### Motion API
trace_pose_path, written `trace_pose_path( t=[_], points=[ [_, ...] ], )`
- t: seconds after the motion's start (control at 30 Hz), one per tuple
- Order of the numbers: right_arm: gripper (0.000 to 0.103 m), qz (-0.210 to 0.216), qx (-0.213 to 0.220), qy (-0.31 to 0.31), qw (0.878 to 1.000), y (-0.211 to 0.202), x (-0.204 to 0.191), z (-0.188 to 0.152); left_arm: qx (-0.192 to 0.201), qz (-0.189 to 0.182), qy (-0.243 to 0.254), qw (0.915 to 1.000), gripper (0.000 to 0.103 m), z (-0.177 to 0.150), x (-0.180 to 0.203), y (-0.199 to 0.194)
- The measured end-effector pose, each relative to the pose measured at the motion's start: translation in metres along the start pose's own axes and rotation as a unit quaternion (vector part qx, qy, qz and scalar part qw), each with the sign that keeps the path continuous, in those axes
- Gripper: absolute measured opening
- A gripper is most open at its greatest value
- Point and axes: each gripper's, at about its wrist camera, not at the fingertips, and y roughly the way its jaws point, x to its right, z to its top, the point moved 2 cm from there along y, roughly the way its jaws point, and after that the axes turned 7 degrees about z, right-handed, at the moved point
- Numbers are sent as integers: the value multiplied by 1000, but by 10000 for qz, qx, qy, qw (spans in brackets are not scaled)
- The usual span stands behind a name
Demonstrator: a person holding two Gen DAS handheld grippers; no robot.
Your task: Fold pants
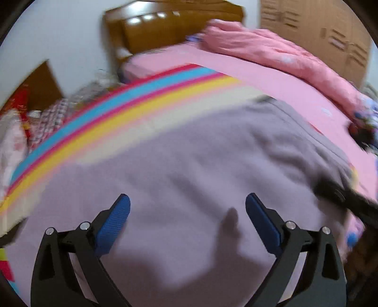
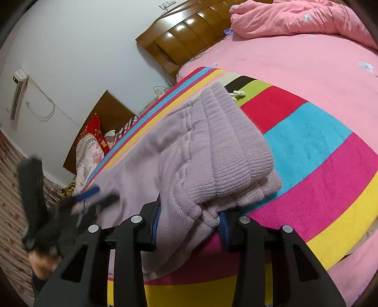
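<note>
The lilac knitted pants (image 1: 189, 170) lie on a striped blanket (image 1: 113, 111) on the bed. My left gripper (image 1: 187, 207) is open above the flat lilac fabric, holding nothing; the view is blurred. In the right wrist view my right gripper (image 2: 189, 222) is shut on a bunched ribbed edge of the pants (image 2: 212, 151), which lie folded in layers ahead of it. The left gripper (image 2: 87, 196) shows blurred at the left of that view, over the pants. The right gripper (image 1: 342, 196) shows as a dark blur at the right of the left wrist view.
The striped blanket (image 2: 307, 146) covers a pink bed sheet (image 2: 295, 61). A pink quilt (image 2: 295, 16) is heaped at the far side near the wooden headboard (image 2: 184, 30). Pillows and bedding (image 2: 92, 146) are piled beside the bed at the left. A small white item (image 2: 238, 93) lies on the blanket.
</note>
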Motion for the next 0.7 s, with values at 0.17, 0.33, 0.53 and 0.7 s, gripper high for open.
trace_pose_path(
  t=[0.17, 0.33, 0.53, 0.7],
  points=[
    [39, 25, 22, 1, 10000, -1, 0, 0, -72, 240, -675, 9974, 98, 39, -37, 39],
    [39, -57, 138, -4, 9999, -2, -1, -2, -544, 355, -495, 9967, 102, 46, -28, 80],
    [39, -53, 107, -82, 9999, -3, -1, -3, -444, 353, -945, 9939, 101, 70, -42, 89],
    [39, -67, 143, -123, 9998, -4, -2, -4, 276, 549, -799, 9949, 101, 52, -28, 24]
  ],
)
